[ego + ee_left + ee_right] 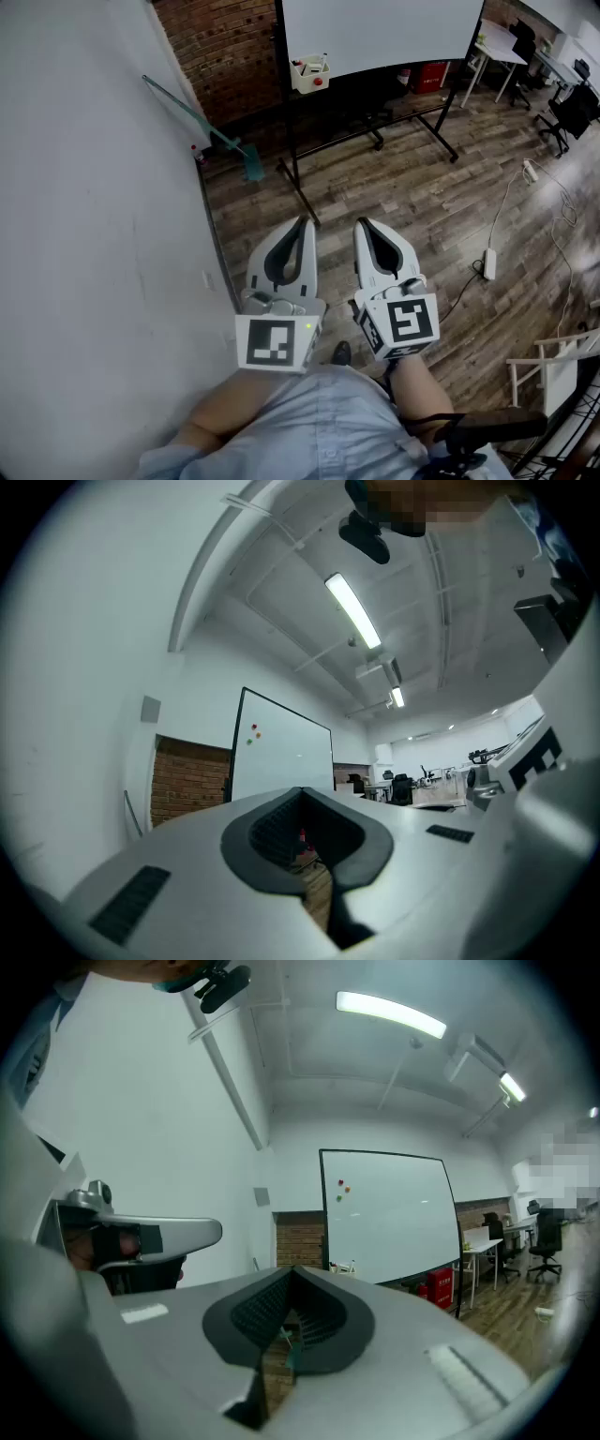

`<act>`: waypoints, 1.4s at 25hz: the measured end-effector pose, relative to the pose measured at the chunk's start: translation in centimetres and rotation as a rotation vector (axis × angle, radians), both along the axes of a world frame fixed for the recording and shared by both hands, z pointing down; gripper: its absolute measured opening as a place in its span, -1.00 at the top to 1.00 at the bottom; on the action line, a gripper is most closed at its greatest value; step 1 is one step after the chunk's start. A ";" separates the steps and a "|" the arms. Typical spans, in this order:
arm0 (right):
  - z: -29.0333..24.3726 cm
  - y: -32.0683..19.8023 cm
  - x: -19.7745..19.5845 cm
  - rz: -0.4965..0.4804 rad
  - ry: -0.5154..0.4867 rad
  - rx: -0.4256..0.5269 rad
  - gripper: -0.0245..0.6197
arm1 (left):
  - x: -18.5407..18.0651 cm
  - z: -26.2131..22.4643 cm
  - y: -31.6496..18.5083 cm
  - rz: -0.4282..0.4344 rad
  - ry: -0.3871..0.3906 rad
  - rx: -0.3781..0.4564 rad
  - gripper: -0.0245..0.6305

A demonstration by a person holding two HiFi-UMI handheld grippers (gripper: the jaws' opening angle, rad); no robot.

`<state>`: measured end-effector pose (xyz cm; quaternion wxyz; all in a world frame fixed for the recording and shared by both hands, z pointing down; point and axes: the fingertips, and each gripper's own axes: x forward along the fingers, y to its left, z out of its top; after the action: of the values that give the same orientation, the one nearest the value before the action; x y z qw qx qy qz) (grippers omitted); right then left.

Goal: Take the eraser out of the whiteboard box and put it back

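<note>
A small white whiteboard box (309, 73) with a red spot hangs at the lower left corner of the whiteboard (380, 33), far ahead across the wooden floor. Whether the eraser lies inside cannot be made out from here. Close in front of the person's body, my left gripper (302, 223) and right gripper (362, 225) hang side by side, both shut with nothing between their jaws. The left gripper view shows its closed jaws (302, 791) aimed toward the distant whiteboard (281, 752). In the right gripper view the closed jaws (292, 1269) face the same whiteboard (389, 1213).
A white wall (94, 234) runs along the left, with a long-handled squeegee (202, 127) leaning on it. The whiteboard stand's legs (300, 192) reach onto the floor. A power strip (489, 264) and cable lie right. Red boxes (431, 75), a white table (502, 47) and chairs (572, 112) stand behind.
</note>
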<state>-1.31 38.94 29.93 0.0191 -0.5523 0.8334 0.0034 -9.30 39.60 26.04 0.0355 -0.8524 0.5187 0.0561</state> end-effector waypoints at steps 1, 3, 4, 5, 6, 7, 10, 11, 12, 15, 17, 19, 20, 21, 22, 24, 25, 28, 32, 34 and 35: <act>0.0 -0.1 0.1 -0.001 0.000 0.001 0.92 | 0.1 0.0 -0.1 0.000 -0.001 0.000 0.91; 0.0 -0.4 0.3 -0.002 -0.002 0.003 0.92 | 0.3 0.1 -0.3 -0.001 -0.003 0.001 0.91; 0.0 -0.5 0.4 -0.002 -0.003 0.003 0.92 | 0.5 0.1 -0.4 -0.001 -0.003 0.001 0.91; 0.1 -0.6 0.6 -0.003 -0.004 0.001 0.92 | 0.6 0.2 -0.6 -0.002 -0.001 0.000 0.91; 0.1 -0.7 0.7 -0.004 -0.005 0.000 0.92 | 0.7 0.2 -0.7 -0.004 0.001 -0.002 0.91; 0.2 -0.8 0.8 -0.004 -0.006 -0.002 0.92 | 0.9 0.3 -0.8 -0.005 0.001 -0.004 0.91; 0.4 -1.2 1.3 -0.004 -0.012 -0.006 0.92 | 1.3 0.4 -1.2 -0.007 -0.006 -0.007 0.91; 0.4 -1.3 1.6 -0.001 -0.019 -0.010 0.92 | 1.5 0.4 -1.3 -0.007 -0.006 -0.008 0.91; 0.4 -1.4 1.9 0.001 -0.029 -0.014 0.92 | 1.8 0.4 -1.4 -0.008 -0.006 -0.009 0.91; 0.3 -1.9 2.8 -0.021 -0.072 -0.013 0.92 | 2.7 0.5 -1.9 -0.016 -0.011 -0.014 0.91; 0.2 -2.3 3.4 -0.031 -0.087 -0.011 0.92 | 3.2 0.5 -2.3 -0.022 -0.015 -0.015 0.91; 0.2 -2.6 4.2 -0.046 -0.088 -0.007 0.92 | 4.0 0.4 -2.6 -0.031 -0.018 -0.013 0.91; 0.2 -2.7 4.5 -0.057 -0.086 -0.006 0.92 | 4.4 0.4 -2.7 -0.037 -0.020 -0.011 0.91; 0.2 -2.7 4.9 -0.068 -0.084 -0.005 0.92 | 4.7 0.3 -2.8 -0.044 -0.020 -0.009 0.91; 0.3 -2.8 5.2 -0.078 -0.082 -0.007 0.92 | 5.0 0.3 -2.9 -0.051 -0.020 -0.006 0.91; 0.5 -3.2 5.6 -0.096 -0.079 -0.006 0.92 | 5.4 0.2 -3.3 -0.064 -0.020 -0.001 0.91; 0.5 -3.4 5.8 -0.104 -0.080 -0.005 0.92 | 5.6 0.1 -3.5 -0.069 -0.020 0.002 0.91; 0.5 -4.2 6.0 -0.122 -0.081 -0.008 0.92 | 6.1 0.1 -4.4 -0.077 -0.021 0.006 0.91; 0.5 -6.2 6.3 -0.135 -0.077 -0.011 0.92 | 6.7 0.6 -6.2 -0.081 -0.014 -0.009 0.91; 0.6 -7.5 6.3 -0.137 -0.072 -0.013 0.92 | 6.7 0.9 -7.5 -0.082 -0.012 -0.017 0.91; 0.7 -8.3 6.3 -0.141 -0.068 -0.012 0.92 | 6.7 1.1 -8.3 -0.082 -0.013 -0.019 0.91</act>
<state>5.01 30.68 30.67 0.0445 -0.4920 0.8692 -0.0216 -2.61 31.33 27.14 0.0329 -0.8310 0.5535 0.0442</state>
